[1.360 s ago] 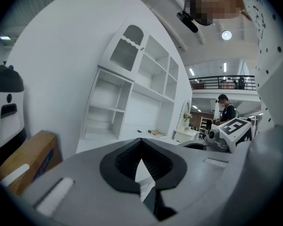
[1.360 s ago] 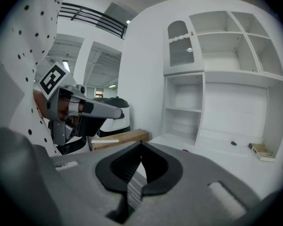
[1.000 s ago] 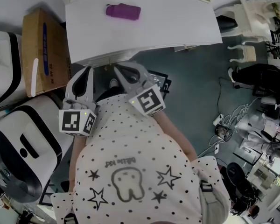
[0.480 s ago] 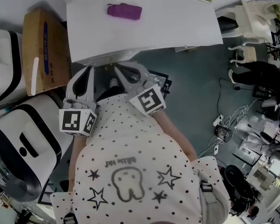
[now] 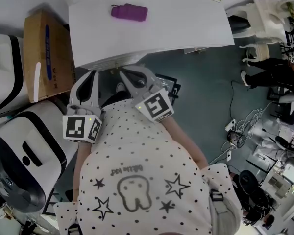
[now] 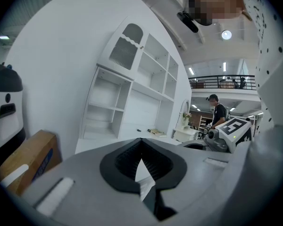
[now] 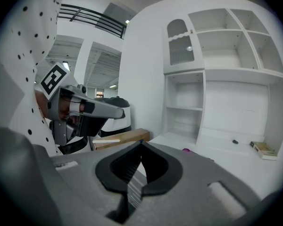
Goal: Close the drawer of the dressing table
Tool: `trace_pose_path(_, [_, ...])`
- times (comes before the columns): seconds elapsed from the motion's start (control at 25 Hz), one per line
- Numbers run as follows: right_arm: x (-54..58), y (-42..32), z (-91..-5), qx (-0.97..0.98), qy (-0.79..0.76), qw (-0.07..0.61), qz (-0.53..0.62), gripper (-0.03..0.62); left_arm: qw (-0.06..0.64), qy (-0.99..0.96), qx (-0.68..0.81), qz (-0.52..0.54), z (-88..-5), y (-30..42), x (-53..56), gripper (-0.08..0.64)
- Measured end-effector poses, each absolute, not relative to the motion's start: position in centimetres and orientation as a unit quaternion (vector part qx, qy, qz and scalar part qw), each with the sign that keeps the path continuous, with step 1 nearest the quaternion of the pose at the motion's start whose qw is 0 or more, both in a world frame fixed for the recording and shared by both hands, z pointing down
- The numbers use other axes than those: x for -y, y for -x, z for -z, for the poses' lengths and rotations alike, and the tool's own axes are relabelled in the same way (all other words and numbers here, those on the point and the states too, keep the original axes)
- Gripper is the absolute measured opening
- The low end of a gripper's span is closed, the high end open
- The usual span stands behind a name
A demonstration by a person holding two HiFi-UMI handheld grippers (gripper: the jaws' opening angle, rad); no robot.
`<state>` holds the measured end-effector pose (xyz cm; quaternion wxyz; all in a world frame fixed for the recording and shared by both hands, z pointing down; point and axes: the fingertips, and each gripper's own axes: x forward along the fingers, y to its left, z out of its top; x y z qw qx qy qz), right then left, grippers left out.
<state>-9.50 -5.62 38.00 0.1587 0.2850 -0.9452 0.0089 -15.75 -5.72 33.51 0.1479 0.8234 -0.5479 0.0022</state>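
1. Seen from above, a person stands facing a white dressing table (image 5: 186, 28), a hand-held gripper in each hand at chest height.
2. The left hand-held gripper (image 5: 92, 74) has its jaws pressed together with nothing between them. The right hand-held gripper (image 5: 122, 72) is the same.
3. The drawer (image 5: 112, 61) appears as a stepped white lip jutting slightly from the table's near edge, so it looks almost shut. Its front runs side to side, across the line both grippers point along.
4. It lies straight ahead of both tips, which sit just short of it. Contact cannot be confirmed, and neither hand looks clearly nearer.
5. A purple object (image 5: 129, 11) lies on the tabletop, well beyond the drawer.
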Motion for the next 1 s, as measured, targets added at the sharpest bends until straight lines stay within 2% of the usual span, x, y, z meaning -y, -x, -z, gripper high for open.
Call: trace_pose_path(1.0, [5.75,9.99,-38.26,0.948,-0.279,0.155,-0.005,0.003,0.146,-0.822,0.551,0.001,-33.82,16.27,5.85,0.002])
